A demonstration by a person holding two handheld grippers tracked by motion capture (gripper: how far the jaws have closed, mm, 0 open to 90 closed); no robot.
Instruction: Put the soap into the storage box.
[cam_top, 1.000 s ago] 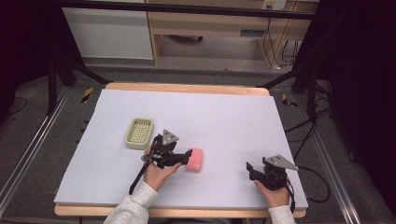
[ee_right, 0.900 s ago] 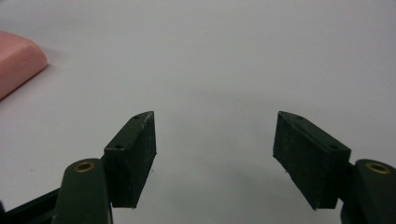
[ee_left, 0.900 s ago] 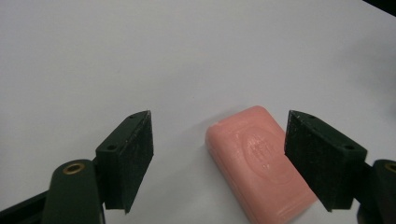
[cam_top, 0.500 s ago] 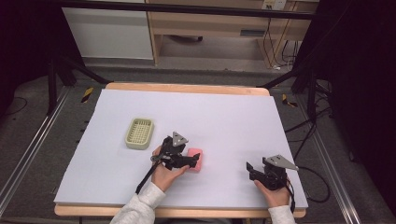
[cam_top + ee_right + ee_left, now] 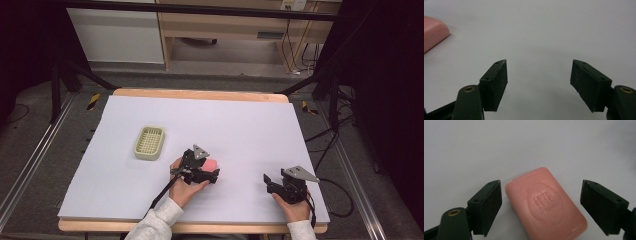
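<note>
Looking down from the high view, a white table [image 5: 150, 200] is seen with a pale green slotted soap dish [image 5: 149, 142] lying left of centre. The left gripper [image 5: 212, 176] is held near the middle of the front half, gripped from below by the left hand [image 5: 184, 187], whose forearm in a light sleeve comes in from the bottom edge and slants up to the right. The gripper is pointed to the right and slightly downward, with a pink soap bar [image 5: 212, 164] lying just at its tip, well apart from the dish. The right gripper [image 5: 268, 181] is held near the front right corner by the right hand [image 5: 292, 207], its body lying low over the table and pointed left toward the soap, with clear table between them.

From the left gripper view, the soap bar [image 5: 546, 203] is seen lying flat on the white surface between the two black jaws, set at a slant, its embossed stamp facing up. The jaws have just been opening and are spread wide: a narrow gap is left between the left pad and the bar's edge, a wider one on the other side, so nothing is gripped.

From the right gripper view, the jaws are likewise spread wide with only bare table between them. One corner of the soap bar [image 5: 434, 31] is seen at the upper left edge, well apart from the pads.
</note>
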